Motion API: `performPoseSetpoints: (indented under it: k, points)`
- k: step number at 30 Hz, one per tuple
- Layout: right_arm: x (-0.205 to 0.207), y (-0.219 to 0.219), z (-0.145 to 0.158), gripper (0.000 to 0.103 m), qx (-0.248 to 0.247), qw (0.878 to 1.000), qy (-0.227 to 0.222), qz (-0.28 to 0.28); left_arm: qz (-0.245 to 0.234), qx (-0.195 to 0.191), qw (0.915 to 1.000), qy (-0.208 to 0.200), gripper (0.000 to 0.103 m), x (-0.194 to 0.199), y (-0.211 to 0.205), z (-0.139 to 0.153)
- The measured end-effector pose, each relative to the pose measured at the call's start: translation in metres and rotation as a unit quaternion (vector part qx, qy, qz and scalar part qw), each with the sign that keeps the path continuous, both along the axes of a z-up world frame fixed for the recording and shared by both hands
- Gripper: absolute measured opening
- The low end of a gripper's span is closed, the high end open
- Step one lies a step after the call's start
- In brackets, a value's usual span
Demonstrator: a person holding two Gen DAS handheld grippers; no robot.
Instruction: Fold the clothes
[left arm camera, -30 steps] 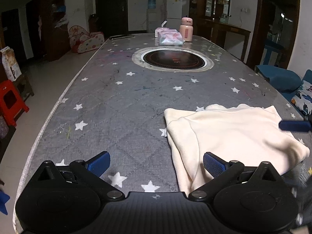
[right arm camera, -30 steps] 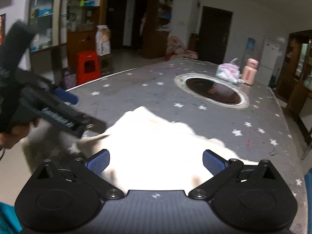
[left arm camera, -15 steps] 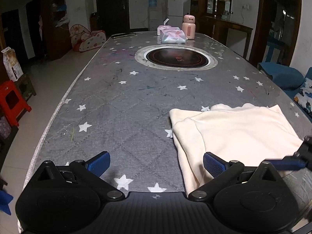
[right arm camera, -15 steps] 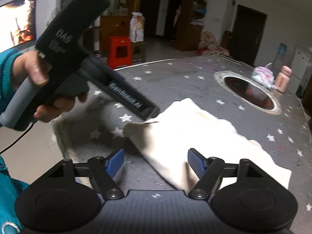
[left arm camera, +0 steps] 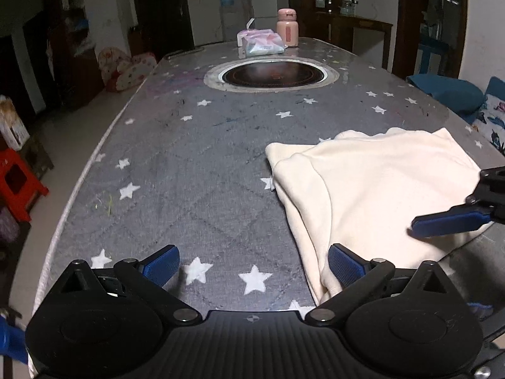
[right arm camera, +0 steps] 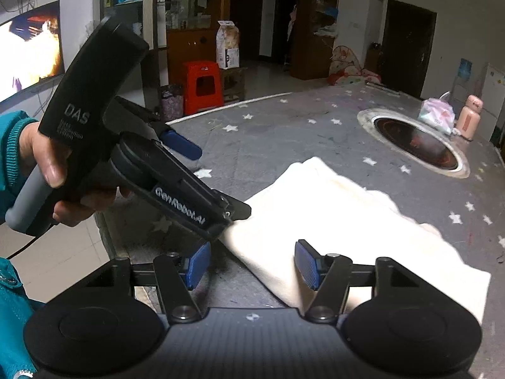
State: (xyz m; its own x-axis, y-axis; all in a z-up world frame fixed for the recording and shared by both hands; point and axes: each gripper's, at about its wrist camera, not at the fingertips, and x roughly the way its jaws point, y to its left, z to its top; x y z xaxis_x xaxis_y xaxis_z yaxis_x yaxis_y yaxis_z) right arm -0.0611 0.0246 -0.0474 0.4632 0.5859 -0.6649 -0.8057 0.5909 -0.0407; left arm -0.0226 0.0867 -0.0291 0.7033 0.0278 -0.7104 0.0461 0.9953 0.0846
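Items: 1 cream garment (left arm camera: 372, 183), folded, lying flat on the star-print table (left arm camera: 195, 170) at its near right end, a corner hanging toward the near edge. 2 grippers. Left gripper (left arm camera: 254, 260) is hovering over bare cloth w/ jaws wide apart; its right blue pad is sitting just over the garment's near-left edge, nothing btwn the pads. Right gripper (right arm camera: 251, 263) has just been closing its jaws to abt half open; the garment's near corner is lying btwn the pads, but whether either pad is pressing on it can't be told. 1 hand (right arm camera: 47, 170) in a teal sleeve is holding the left unit's handle. Also: 1 round inset burner (left arm camera: 273, 75) mid-table, 1 pink bottle (left arm camera: 287, 31) and 1 wipes pack (left arm camera: 262, 42) at the far end, touching or just beside each other. 1 red stool (right arm camera: 202, 85) on the floor. Cut off: right gripper's body in the left wrist view, only 1 blue finger (left arm camera: 451, 221) and part of its linkage showing; garment's near edge is hiding behind both gripper housings. Shelves in the dark background are hard to make out.
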Motion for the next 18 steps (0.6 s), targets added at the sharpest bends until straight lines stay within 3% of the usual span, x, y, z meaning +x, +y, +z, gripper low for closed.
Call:
performPoseSetpoints:
  k: [10, 18]
  points:
    - [-0.006, 0.010, 0.004, 0.057, -0.017, 0.999, -0.025, 0.024, 0.036, -0.063, 0.9974, 0.001, 0.102, 0.014, 0.024, 0.024]
    - [-0.008, 0.038, -0.009, 0.038, -0.067, 0.995, -0.055, 0.052, 0.044, -0.135, 0.9897, 0.017, 0.102, 0.026, 0.031, 0.027]
